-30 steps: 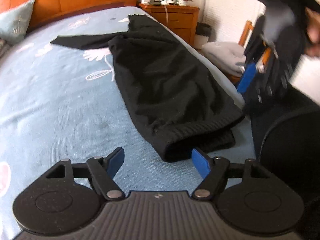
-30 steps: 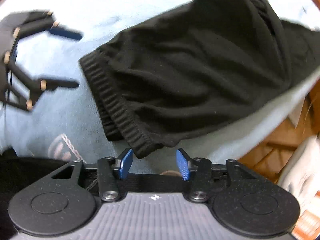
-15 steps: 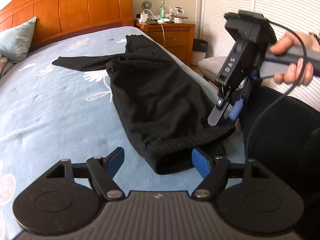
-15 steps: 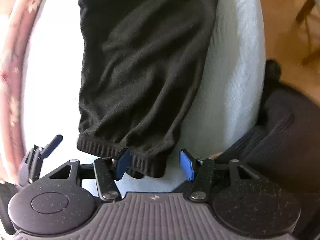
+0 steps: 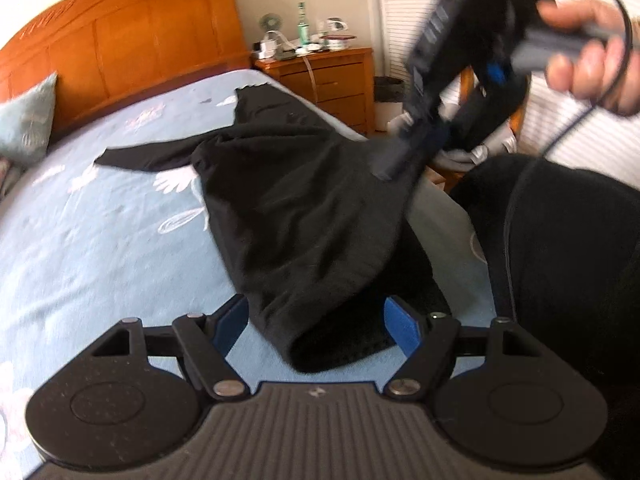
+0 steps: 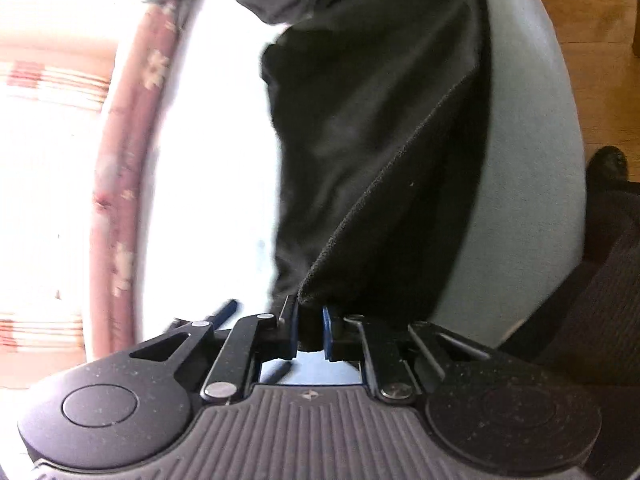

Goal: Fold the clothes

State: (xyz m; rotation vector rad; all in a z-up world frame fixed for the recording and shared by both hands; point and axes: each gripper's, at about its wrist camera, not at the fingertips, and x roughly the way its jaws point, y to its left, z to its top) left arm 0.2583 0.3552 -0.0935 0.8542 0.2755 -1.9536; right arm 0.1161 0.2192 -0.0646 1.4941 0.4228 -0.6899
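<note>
Right claw [image 6: 310, 330], nearly closed, pinches a corner of the black garment [image 6: 376, 128] between its blue pads and lifts that edge off the bed [image 6: 532, 168]. Left claw [image 5: 316, 326], wide open and holding nothing, hovers low at the garment's near hem, one finger on either side of it. Garment [image 5: 288, 208] lies lengthwise along the right edge of the blue flowered bedsheet [image 5: 100, 240], one sleeve spread leftward. Beyond: wooden headboard [image 5: 120, 40], pillow [image 5: 28, 120], nightstand [image 5: 332, 76]. A hand [image 5: 592, 48] grips the right tool's handle.
</note>
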